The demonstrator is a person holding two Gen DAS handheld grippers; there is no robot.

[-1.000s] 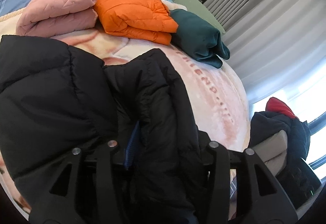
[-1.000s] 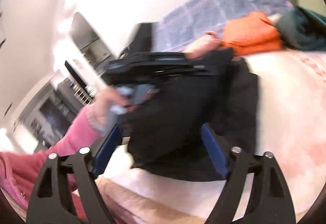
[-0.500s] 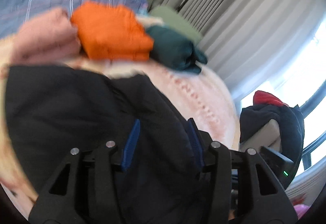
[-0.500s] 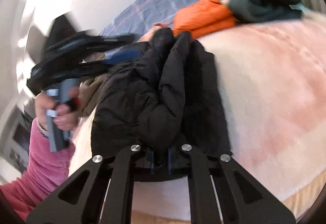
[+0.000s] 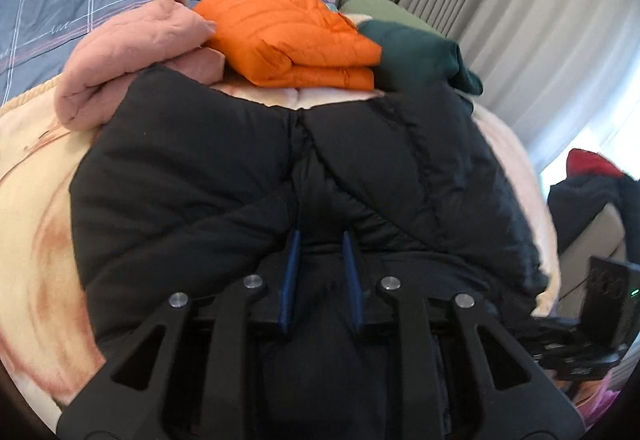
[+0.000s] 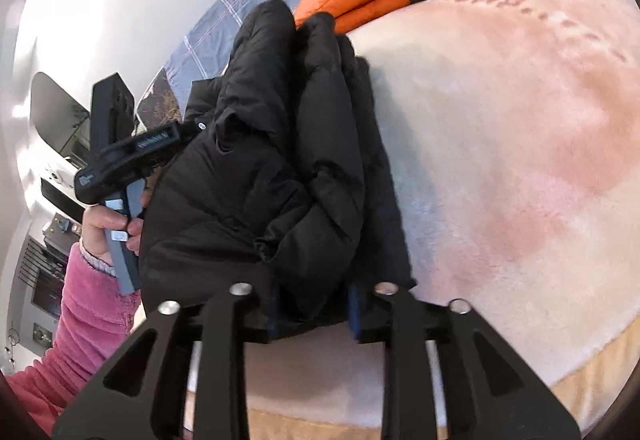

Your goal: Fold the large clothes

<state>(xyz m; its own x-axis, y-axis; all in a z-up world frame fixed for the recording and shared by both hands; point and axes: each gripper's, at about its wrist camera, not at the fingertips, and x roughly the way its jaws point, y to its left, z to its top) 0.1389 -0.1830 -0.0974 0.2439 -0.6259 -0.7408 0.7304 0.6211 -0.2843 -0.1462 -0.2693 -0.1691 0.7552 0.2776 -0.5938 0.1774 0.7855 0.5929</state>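
Black puffer jacket (image 5: 248, 176) on the bed (image 6: 520, 144): soft, bulky, slippery; grip at quilted seams. Left hand-held gripper (image 5: 320, 240) has just been closing, right hand-held gripper (image 6: 312, 292) just been opening; both pinch its fabric.

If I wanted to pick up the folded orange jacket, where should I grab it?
Probably by the thick folded edge of the orange jacket that faces the black jacket, coming in level from that near side. There the layers stack into one rounded lip, and nothing lies on top; pink and green clothes crowd its other sides.
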